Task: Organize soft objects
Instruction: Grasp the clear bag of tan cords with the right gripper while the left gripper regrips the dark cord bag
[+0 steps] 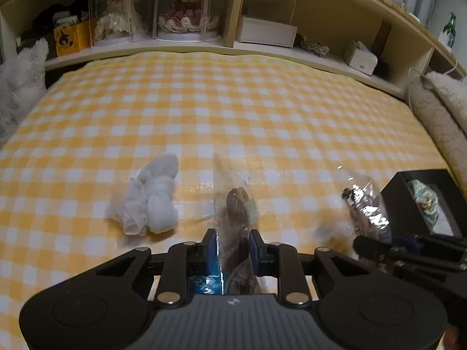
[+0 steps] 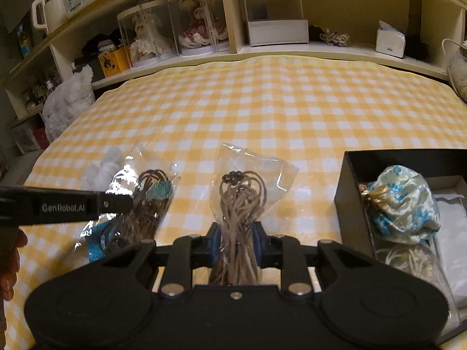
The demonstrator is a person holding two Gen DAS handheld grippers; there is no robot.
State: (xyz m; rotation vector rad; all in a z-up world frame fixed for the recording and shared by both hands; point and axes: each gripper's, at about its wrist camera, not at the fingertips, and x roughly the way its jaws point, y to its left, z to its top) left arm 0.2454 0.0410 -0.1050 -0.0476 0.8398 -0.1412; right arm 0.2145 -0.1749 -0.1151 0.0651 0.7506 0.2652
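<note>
Gingham cloth [image 2: 292, 110] covers the worktop. Right of the right tongs [image 2: 235, 239] sits a black box [image 2: 350, 180]. Both tongs are clamped on crinkly, slippery cord bags: left tongs [image 1: 232, 242] on one [image 1: 236, 204], right on another [image 2: 242, 204]. Light, limp; pinch through the cord bundle.

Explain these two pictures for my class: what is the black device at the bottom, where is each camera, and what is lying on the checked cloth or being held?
Each picture comes from a camera on a hand-held two-finger gripper, looking along its fingers. The left gripper is shut on a clear bag of dark cords; the right gripper is shut on a clear bag of tan cords. On the yellow checked cloth lie a white fabric bundle and a black box holding a blue-patterned pouch.
</note>
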